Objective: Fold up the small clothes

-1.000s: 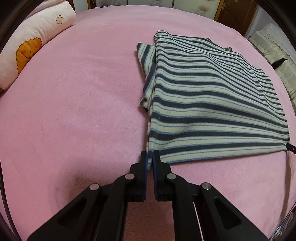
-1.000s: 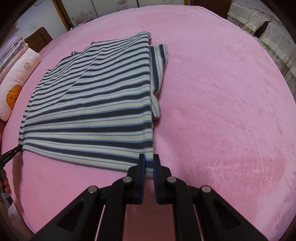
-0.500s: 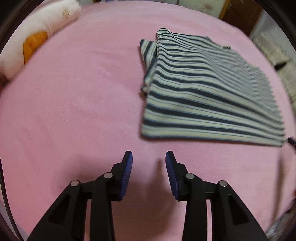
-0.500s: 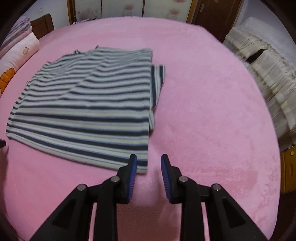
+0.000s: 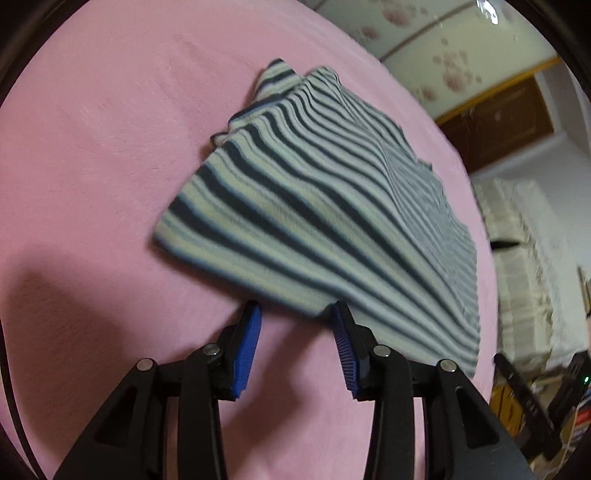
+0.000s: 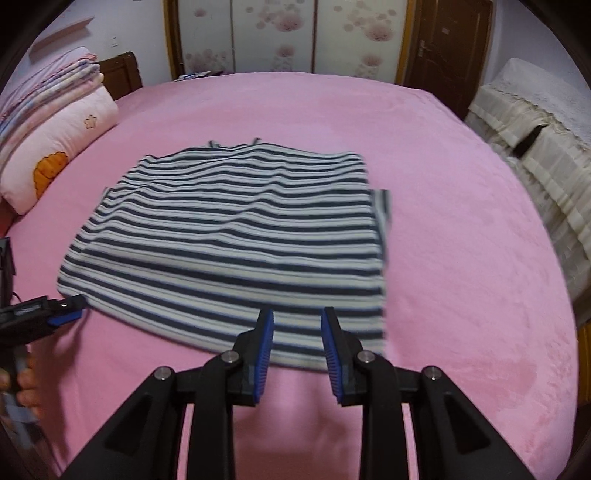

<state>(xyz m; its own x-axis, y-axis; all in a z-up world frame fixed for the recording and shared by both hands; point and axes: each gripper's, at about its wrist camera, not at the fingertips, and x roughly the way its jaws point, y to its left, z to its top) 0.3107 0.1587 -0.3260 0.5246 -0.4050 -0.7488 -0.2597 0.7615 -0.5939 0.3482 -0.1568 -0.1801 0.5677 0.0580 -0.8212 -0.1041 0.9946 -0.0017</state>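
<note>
A navy-and-cream striped garment [image 6: 236, 236] lies folded flat on the pink bed [image 6: 461, 192], with a sleeve edge showing along its right side. My right gripper [image 6: 297, 313] hovers open over the near hem, and only striped cloth shows far below its pads. In the left wrist view the garment [image 5: 332, 206] looks tilted. My left gripper [image 5: 295, 308] is at the near-left corner of the hem with its jaws opening. Only pink blanket lies between its pads, and its right fingertip overlaps the hem edge. That left gripper [image 6: 72, 308] also shows at the garment's left corner, held by a hand [image 6: 22, 384].
A pink pillow with an orange print [image 6: 55, 162] and a stack of folded bedding [image 6: 48, 85] sit at the bed's left. Cream covered furniture [image 6: 535, 147] stands along the right. Flowered wardrobe doors [image 6: 277, 33] and a dark door [image 6: 447, 44] are behind.
Both grippers were shut on the garment's near hem a second ago. Both have let go and opened, and the hem lies on the bed. The right one has lifted back; the left has rolled.
</note>
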